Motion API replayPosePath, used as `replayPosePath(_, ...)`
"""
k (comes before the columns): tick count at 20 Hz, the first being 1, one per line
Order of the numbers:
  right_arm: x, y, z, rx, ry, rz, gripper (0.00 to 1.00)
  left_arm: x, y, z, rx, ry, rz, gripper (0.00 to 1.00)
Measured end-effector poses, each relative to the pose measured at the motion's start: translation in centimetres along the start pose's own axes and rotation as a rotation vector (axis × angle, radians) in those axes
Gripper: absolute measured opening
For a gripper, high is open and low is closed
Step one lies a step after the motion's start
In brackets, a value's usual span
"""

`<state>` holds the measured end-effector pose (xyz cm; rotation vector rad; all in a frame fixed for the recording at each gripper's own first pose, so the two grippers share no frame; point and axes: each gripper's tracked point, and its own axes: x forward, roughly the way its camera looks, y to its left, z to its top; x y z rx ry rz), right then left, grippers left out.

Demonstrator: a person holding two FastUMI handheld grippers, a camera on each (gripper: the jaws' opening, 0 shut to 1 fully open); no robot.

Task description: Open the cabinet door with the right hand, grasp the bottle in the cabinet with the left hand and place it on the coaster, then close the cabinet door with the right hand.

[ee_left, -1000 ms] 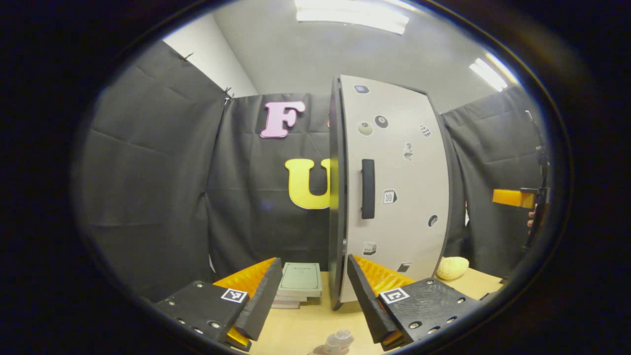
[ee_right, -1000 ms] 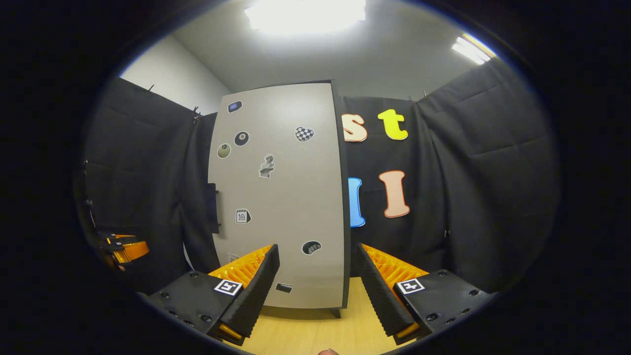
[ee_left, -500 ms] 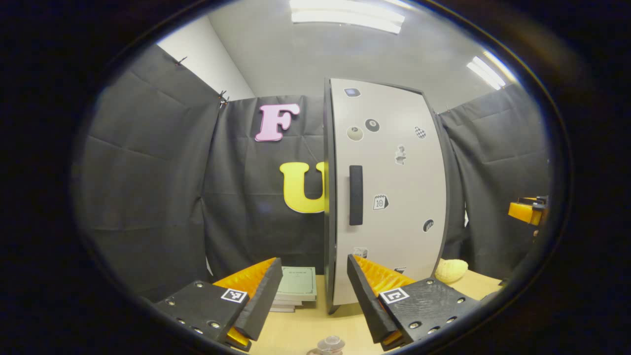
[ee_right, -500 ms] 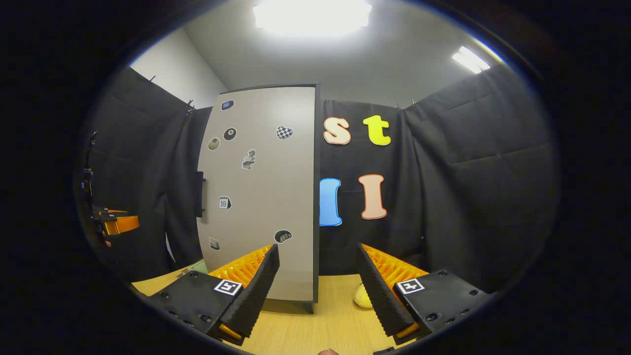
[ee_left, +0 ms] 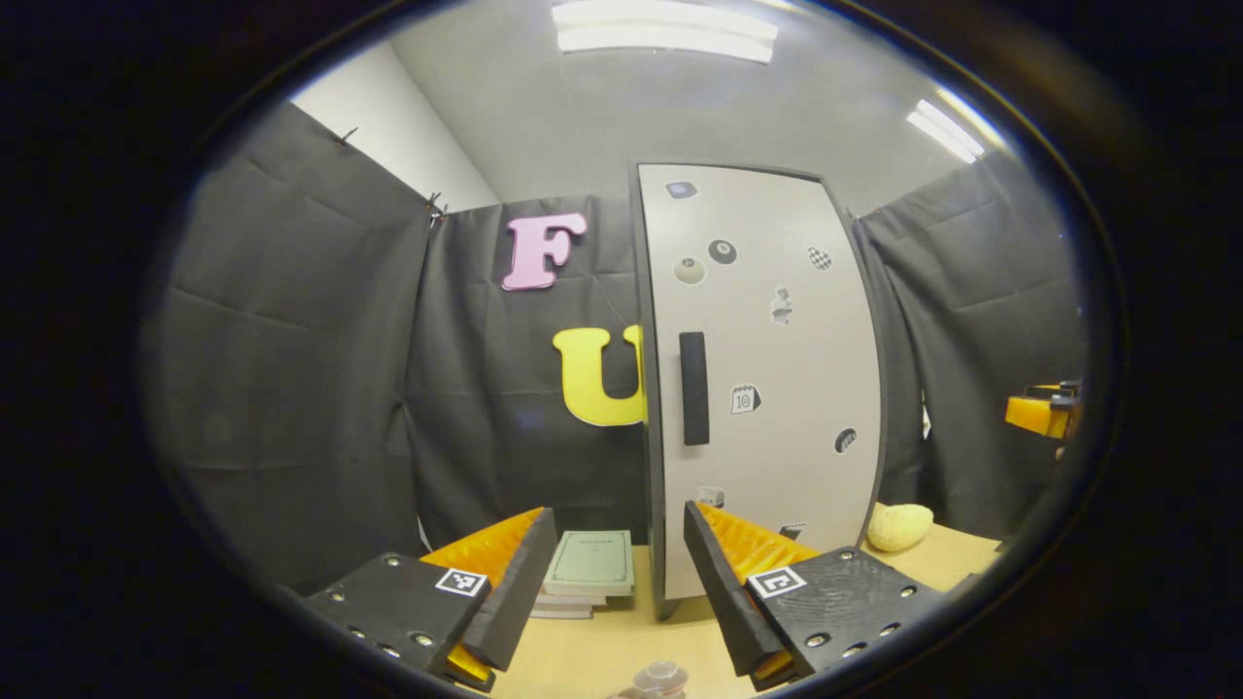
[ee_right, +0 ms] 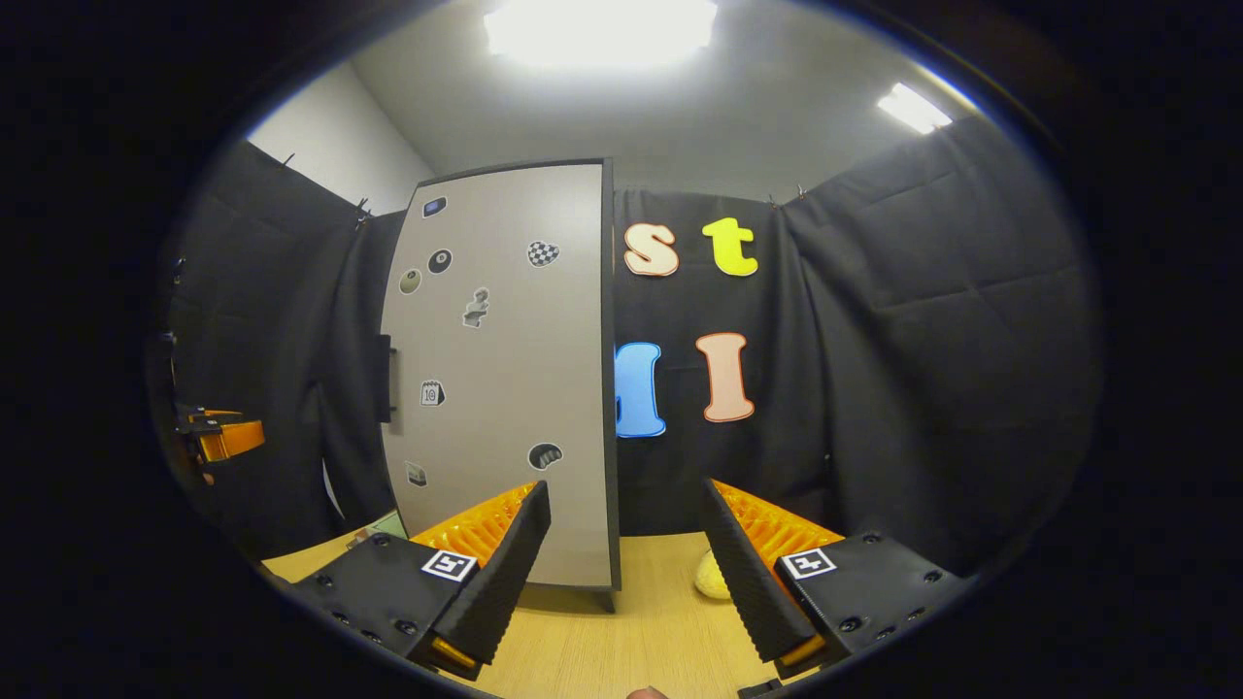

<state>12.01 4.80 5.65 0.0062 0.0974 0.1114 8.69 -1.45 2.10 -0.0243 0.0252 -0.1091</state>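
Grey and flat, the cabinet door (ee_left: 767,379) stands closed ahead of my left gripper (ee_left: 617,582), whose fingers are spread wide with nothing between them. Its dark handle (ee_left: 693,388) faces the left gripper view, while the right gripper view catches it edge-on. Below the door, at that view's bottom rim, sits what may be the bottle (ee_left: 658,678) cap, too cropped to be sure. My right gripper (ee_right: 626,573) gapes empty right of the door.
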Motion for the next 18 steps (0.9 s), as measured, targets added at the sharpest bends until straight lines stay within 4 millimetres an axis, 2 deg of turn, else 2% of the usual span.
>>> replayPosePath(13, 0.4, 0.7, -0.1, -0.009, 0.012, 0.0, 0.98, 0.1, -0.1, -0.4, -0.002, 0.004, 0.015, 0.8)
replayPosePath(15, 0.4, 0.8, 0.0, -0.008, 0.008, -0.001, 0.98, 0.1, -0.1, -0.4, -0.007, 0.002, 0.018, 0.82)
replayPosePath(18, 0.6, 1.0, 0.0, -0.012, 0.007, 0.001, 0.98, 0.1, 0.0, -0.4, -0.011, 0.0, 0.024, 0.8)
